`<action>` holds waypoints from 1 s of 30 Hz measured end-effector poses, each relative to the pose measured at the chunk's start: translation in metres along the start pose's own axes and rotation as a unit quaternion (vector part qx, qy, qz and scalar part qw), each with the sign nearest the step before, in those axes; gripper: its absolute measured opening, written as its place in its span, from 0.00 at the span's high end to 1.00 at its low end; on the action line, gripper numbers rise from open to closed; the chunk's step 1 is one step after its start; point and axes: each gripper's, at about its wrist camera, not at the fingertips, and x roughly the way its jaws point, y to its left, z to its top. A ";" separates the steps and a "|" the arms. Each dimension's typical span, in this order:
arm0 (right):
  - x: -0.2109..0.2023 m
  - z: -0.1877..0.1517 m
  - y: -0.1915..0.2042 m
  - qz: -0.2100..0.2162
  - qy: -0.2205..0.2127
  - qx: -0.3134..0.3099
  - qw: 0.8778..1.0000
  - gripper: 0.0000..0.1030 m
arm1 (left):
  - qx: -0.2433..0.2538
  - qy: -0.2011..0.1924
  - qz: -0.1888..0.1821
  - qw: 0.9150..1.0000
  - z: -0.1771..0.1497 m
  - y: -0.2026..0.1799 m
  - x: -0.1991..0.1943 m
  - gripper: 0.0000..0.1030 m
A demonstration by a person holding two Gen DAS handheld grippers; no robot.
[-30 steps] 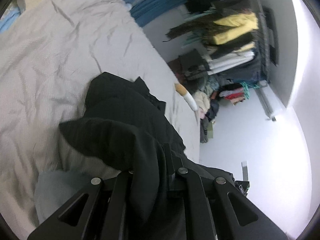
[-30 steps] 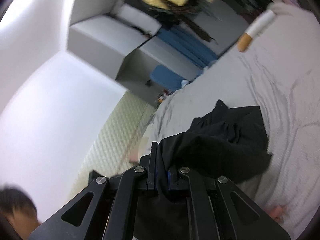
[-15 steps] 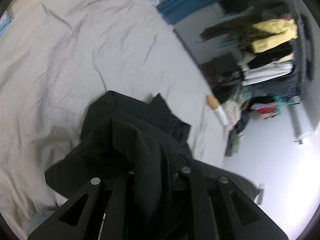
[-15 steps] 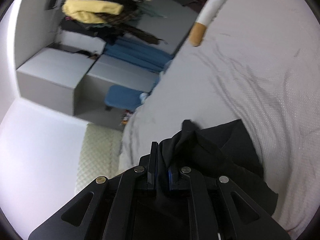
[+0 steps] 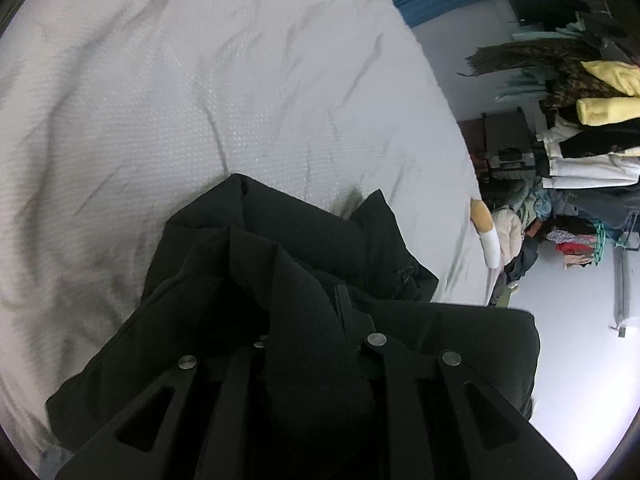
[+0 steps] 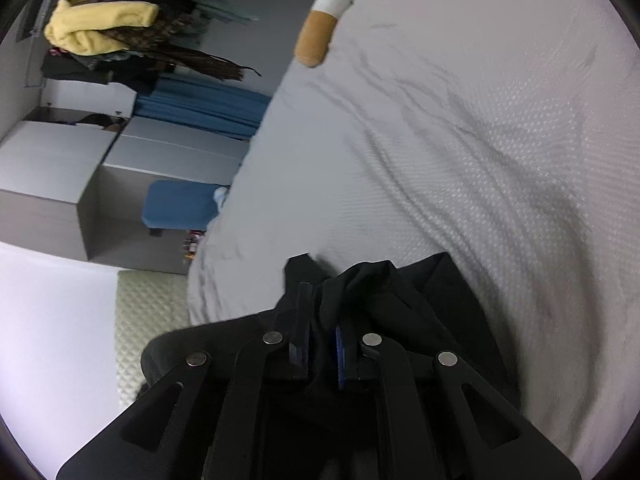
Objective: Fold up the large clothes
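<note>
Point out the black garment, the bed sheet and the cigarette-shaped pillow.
black garment (image 5: 304, 240), left wrist view, upper folded layer.
bed sheet (image 6: 460, 128), right wrist view, bare wrinkled area.
cigarette-shaped pillow (image 6: 316, 38), right wrist view, tan end.

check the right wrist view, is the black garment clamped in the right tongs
Yes, the right tongs pinch a bunched fold of the black garment above the bed.

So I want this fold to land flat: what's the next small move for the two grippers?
Probably lower the black garment the rest of the way onto the bed. The right gripper is clamped on it, the left gripper has just been loosening, and the cloth is bunched.
</note>
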 end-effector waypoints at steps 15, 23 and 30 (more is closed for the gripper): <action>0.041 0.020 -0.039 0.007 0.053 0.033 0.998 0.91 | -0.005 0.023 0.009 1.000 0.029 -0.009 0.044 0.84; -0.015 0.022 -0.010 -0.026 0.064 -0.053 0.996 0.32 | 0.071 -0.032 0.019 0.997 0.012 -0.013 -0.044 0.21; -0.074 0.001 0.052 -0.087 0.015 -0.194 0.977 0.22 | 0.201 -0.186 0.060 0.960 -0.036 -0.044 -0.137 0.17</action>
